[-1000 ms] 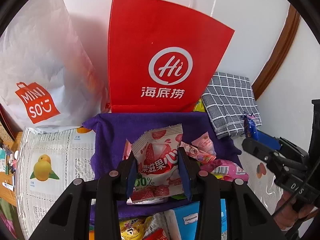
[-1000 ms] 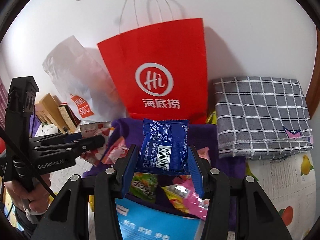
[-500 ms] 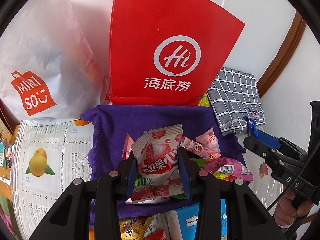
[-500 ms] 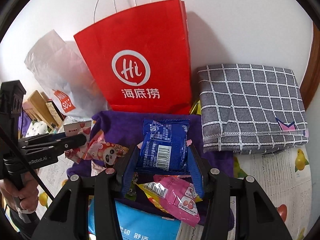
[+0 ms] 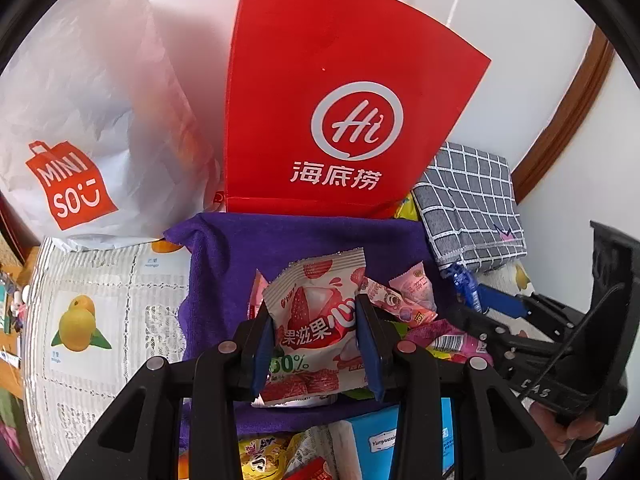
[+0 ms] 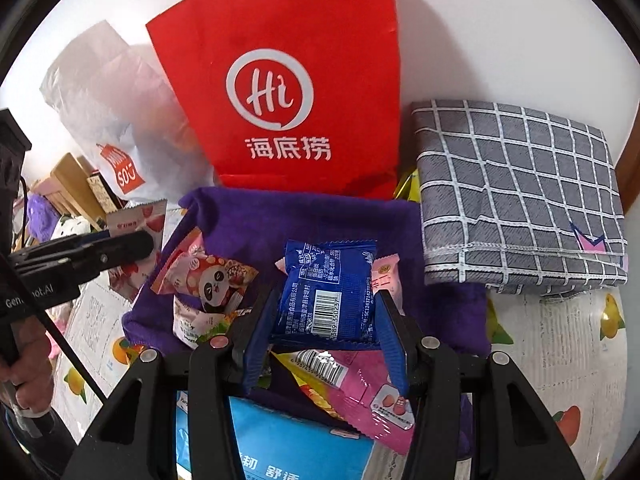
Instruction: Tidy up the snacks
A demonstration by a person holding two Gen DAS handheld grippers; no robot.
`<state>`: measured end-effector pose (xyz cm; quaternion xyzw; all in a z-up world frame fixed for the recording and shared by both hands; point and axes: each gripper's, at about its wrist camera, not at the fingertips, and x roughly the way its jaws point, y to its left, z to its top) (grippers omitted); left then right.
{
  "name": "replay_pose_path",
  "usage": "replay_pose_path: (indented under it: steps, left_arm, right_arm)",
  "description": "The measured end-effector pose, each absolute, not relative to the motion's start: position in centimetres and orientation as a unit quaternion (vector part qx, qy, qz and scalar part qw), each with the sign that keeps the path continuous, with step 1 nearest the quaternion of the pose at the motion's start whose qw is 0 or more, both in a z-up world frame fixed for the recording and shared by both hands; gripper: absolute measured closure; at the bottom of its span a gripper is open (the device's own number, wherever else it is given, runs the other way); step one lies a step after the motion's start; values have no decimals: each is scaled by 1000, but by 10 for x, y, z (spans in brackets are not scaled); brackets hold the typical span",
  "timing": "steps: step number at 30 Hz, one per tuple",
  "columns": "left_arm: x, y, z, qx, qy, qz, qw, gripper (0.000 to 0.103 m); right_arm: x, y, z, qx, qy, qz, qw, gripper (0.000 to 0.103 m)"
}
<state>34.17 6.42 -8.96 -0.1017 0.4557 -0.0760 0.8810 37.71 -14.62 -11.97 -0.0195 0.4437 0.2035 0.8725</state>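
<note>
Standing at the upper centre of both views, the red paper bag [image 5: 344, 92] is the largest item, upright against the wall, with a white plastic bag [image 5: 88, 112] at its left and a folded grey checked cloth [image 6: 516, 196] at its right. Whether either bag already contains snacks cannot be told; their openings are out of view.

Below the red bag, in the middle of the frame, a purple cloth [image 5: 256, 248] is spread over the fruit-print covering of the counter [image 5: 100, 320]. Loose packets lie on it in a pile, among them a panda-print packet [image 6: 212, 280] at centre left of the right wrist view and a pink barcoded packet [image 6: 360, 384] at lower centre. A blue carton [image 6: 296, 436] sits at the bottom edge.

The left tool [image 5: 316, 344] is pinching a strawberry snack packet [image 5: 316, 320], pads pressed on its two side edges, lifted above the purple cloth at lower centre. The right tool [image 6: 326, 320] is pinching a blue snack packet [image 6: 330, 288] the same way, barcode facing the camera, above the pile at lower centre of its view.

Assessment: sorting appears incomplete. Two packets are in hand and not yet set down anywhere; several remain mixed on the cloth. Destination for each is not evident.
</note>
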Motion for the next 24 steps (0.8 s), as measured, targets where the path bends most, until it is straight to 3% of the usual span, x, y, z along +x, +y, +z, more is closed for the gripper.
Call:
replay_pose_path:
  steps: [24]
  left_arm:
    - [345, 63, -93, -99, 466, -79, 876, 67]
  right_arm:
    - [385, -147, -125, -19, 464, 199, 863, 53]
